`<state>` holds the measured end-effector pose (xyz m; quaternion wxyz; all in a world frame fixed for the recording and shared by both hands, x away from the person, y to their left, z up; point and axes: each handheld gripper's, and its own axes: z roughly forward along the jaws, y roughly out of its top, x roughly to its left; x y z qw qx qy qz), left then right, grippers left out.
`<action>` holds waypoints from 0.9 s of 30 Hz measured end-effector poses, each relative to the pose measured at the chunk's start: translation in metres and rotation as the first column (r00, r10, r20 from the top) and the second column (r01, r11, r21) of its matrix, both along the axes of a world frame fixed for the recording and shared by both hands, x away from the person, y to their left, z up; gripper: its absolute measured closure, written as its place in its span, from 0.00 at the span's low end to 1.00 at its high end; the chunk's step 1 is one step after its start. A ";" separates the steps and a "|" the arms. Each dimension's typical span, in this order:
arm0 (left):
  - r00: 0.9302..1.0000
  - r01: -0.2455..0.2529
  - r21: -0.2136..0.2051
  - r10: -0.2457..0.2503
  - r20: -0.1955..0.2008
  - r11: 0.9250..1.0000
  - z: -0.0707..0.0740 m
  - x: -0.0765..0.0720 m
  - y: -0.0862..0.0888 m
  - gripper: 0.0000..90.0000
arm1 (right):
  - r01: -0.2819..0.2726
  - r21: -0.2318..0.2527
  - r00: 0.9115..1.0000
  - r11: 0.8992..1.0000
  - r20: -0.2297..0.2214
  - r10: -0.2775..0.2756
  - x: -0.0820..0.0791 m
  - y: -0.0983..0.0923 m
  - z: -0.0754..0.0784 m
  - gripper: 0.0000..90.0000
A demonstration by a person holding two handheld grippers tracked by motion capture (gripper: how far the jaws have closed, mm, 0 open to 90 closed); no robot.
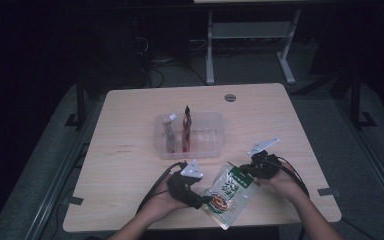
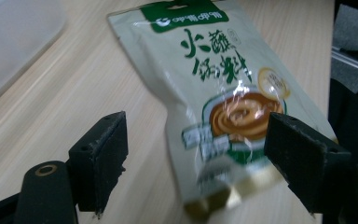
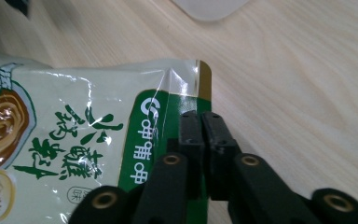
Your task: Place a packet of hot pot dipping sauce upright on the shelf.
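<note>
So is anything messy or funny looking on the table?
Nothing is spilled or broken. The snack bag just lies crooked near the table edge, its green top pinched by the right gripper, with a small crease there. The left gripper is open around its bottom end.

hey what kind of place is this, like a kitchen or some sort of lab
Most likely a lab or recording workroom, not a kitchen. A plain wooden table stands in a dark room with bare metal stand legs and loose cables on the floor behind it, and the person works with handheld grippers.
</note>
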<state>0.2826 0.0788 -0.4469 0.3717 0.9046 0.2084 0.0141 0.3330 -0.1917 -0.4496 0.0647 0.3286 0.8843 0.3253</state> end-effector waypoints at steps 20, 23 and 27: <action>0.998 -0.046 0.074 0.043 0.053 0.996 -0.015 -0.005 -0.027 0.54 | 0.073 0.032 0.996 0.997 0.048 -0.075 -0.001 -0.009 0.007 0.60; 0.997 -0.051 0.071 0.048 0.053 0.996 -0.015 -0.005 -0.026 0.69 | 0.076 0.037 0.995 0.996 0.054 -0.078 -0.001 -0.010 0.008 0.60; 0.997 -0.050 0.066 0.046 0.068 0.997 -0.016 -0.007 -0.030 0.84 | 0.081 0.040 0.995 0.996 0.054 -0.083 -0.001 -0.011 0.010 0.59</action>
